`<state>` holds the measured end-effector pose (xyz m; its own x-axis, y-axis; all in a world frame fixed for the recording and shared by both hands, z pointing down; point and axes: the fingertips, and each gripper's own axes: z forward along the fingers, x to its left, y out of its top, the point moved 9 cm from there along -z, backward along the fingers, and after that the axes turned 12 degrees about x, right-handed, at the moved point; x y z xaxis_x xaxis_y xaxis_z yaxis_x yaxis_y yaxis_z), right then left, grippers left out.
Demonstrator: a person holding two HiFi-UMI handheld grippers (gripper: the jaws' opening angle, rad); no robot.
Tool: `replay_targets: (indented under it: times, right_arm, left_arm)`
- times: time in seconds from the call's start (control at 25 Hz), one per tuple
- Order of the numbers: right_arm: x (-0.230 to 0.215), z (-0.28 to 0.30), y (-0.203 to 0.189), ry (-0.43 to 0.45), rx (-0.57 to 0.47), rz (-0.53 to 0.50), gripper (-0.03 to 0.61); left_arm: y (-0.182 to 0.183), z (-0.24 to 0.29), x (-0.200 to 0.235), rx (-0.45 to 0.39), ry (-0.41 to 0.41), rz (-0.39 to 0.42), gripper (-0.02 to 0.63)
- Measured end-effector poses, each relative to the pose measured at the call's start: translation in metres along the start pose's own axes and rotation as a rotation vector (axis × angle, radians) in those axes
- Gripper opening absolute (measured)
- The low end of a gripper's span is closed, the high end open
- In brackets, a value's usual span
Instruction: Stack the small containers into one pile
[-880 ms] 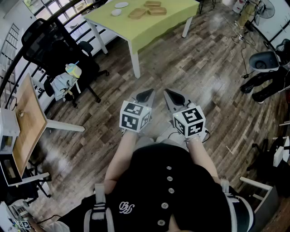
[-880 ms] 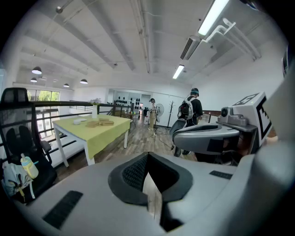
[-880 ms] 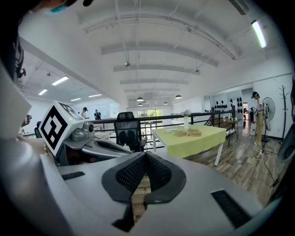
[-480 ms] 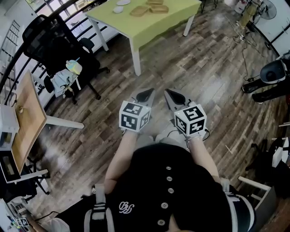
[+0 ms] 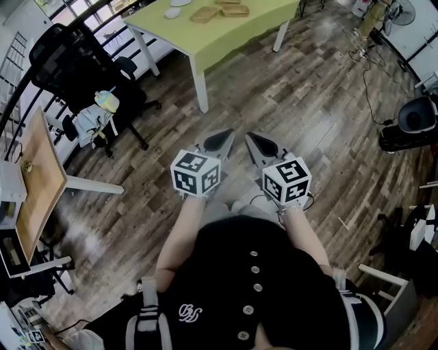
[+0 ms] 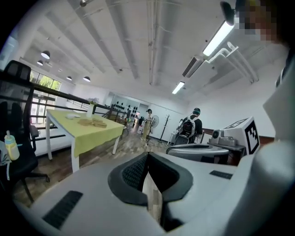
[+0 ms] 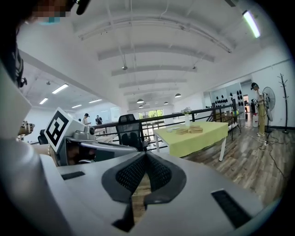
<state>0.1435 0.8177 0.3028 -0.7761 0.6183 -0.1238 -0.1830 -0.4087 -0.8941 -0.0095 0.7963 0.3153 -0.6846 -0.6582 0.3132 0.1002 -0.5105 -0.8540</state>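
Plank floor (image 5: 321, 96), an open stretch between person and table, nothing on the direct path; yellow-green table (image 5: 226, 37), far off at the top; black office chair (image 5: 68, 61) near its left corner, off the path; left gripper (image 5: 219, 141) and right gripper (image 5: 259, 143), jaws together, empty, carried side by side at the waist, judged ready for the approach; small containers (image 5: 204, 14), shallow wooden trays lying unstacked on the far tabletop, well out of reach; white dish (image 5: 173, 12) beside them.
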Motion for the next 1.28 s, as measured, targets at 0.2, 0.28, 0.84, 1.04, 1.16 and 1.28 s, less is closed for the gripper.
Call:
replay_targets:
  times: [0.2, 0.28, 0.84, 1.04, 1.16, 1.28]
  right_arm:
    - [-0.021, -0.012, -0.008, -0.029, -0.006, 0.024, 0.022]
    - [-0.028, -0.014, -0.008, -0.037, -0.019, 0.027, 0.043]
    - [-0.060, 0.008, -0.017, -0.008, 0.005, 0.042, 0.132]
    - [-0.077, 0.048, -0.002, 0.002, 0.029, 0.042, 0.132]
    - [-0.091, 0.078, 0.012, 0.004, 0.039, 0.045, 0.132]
    - [-0.107, 0.109, 0.030, -0.002, 0.045, 0.043, 0.130]
  left_arm:
    - [0.000, 0.015, -0.012, 0.044, 0.012, 0.029, 0.121]
    - [0.000, 0.021, -0.014, 0.048, 0.025, 0.027, 0.121]
    - [0.000, 0.048, -0.003, 0.056, 0.053, -0.005, 0.140]
    - [0.014, 0.062, 0.040, 0.063, 0.075, -0.023, 0.140]
    - [0.024, 0.075, 0.072, 0.088, 0.060, -0.027, 0.129]
    - [0.041, 0.088, 0.108, 0.097, 0.058, -0.035, 0.126]
